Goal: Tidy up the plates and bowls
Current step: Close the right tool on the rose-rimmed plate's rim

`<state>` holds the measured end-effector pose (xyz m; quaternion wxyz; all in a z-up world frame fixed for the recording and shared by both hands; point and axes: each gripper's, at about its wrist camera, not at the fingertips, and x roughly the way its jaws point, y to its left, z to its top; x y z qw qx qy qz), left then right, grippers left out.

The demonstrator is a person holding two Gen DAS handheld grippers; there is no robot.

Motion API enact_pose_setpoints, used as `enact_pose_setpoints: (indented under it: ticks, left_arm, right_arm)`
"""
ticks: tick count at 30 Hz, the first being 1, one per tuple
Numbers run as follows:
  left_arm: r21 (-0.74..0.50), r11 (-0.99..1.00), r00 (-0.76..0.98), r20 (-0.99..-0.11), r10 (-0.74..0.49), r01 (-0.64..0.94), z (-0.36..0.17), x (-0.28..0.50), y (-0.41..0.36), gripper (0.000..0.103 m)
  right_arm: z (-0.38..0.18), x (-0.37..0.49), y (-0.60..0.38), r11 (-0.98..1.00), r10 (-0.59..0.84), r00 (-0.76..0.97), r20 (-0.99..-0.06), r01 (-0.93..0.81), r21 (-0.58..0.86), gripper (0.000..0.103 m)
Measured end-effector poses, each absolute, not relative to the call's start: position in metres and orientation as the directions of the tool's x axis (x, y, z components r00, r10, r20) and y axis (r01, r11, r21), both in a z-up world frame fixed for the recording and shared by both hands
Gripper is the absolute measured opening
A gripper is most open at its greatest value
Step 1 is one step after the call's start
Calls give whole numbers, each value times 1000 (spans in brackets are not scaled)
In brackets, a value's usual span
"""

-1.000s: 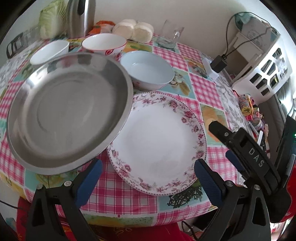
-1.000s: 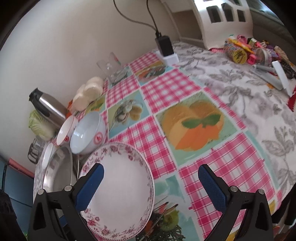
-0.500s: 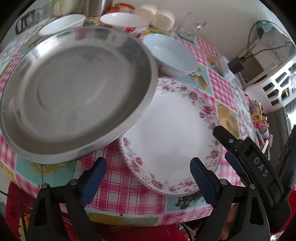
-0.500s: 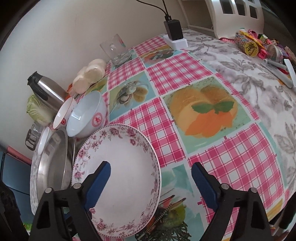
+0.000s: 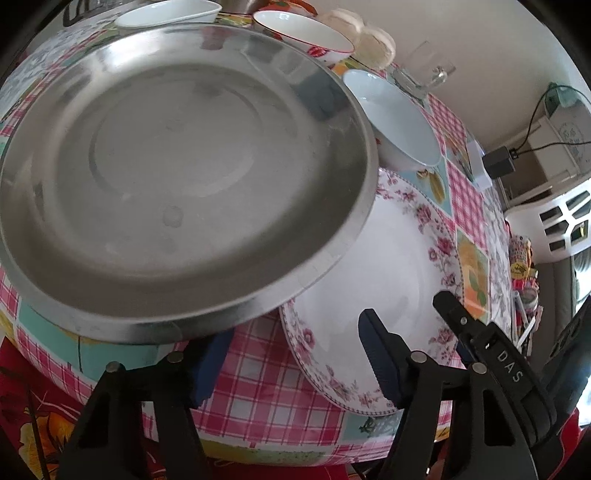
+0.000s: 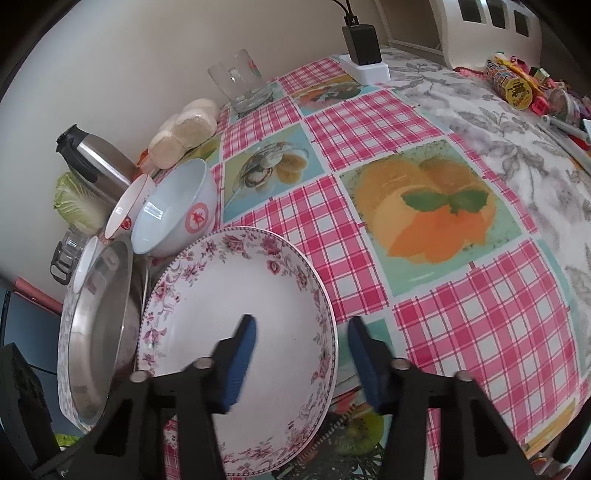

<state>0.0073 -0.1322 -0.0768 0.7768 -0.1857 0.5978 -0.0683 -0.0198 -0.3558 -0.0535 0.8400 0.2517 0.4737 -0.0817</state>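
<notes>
I see a white plate (image 6: pixel 236 332) rimmed with pink flowers, a silver steel dish (image 5: pixel 177 170), and pink-checked tablecloth (image 6: pixel 480 332).

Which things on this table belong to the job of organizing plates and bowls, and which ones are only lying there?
Belong to the job:
steel plate
floral plate
light blue bowl
red-rimmed bowl
small white dish

Only lying about:
glass cup
thermos
cabbage
round buns
charger
snack packets
</notes>
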Motion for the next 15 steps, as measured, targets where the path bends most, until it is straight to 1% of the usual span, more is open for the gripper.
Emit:
enact_pose_setpoints:
  ticks: [1, 3, 5, 7, 9, 15]
  left_arm:
    - [-371, 921, 281, -902, -327, -121, -77, 8, -131, 71]
    - [-372, 920, 289, -901, -324, -128, -78, 8, -130, 71]
    - [-369, 921, 292, -901, -320, -128, -78, 8, -129, 71]
    - [-364, 923, 295, -902, -315, -127, -77, 9, -129, 71]
    - [-359, 925, 298, -903, -310, -124, -78, 7, -130, 71]
    - [-346, 930, 298, -907, -298, -123, -78, 9, -135, 71]
  right_arm:
    - [-54, -20, -356, 860, 105, 538, -837, 374, 348, 36]
    - [-55, -19, -357, 859, 99, 536, -839, 380, 344, 30]
    - [-56, -20, -359, 855, 85, 528, -845, 397, 334, 18]
    - [-59, -21, -364, 846, 77, 518, -852, 419, 331, 13]
    - [-60, -23, -368, 834, 92, 523, -847, 425, 352, 12]
    - [-57, -26, -367, 847, 53, 503, -862, 435, 306, 12]
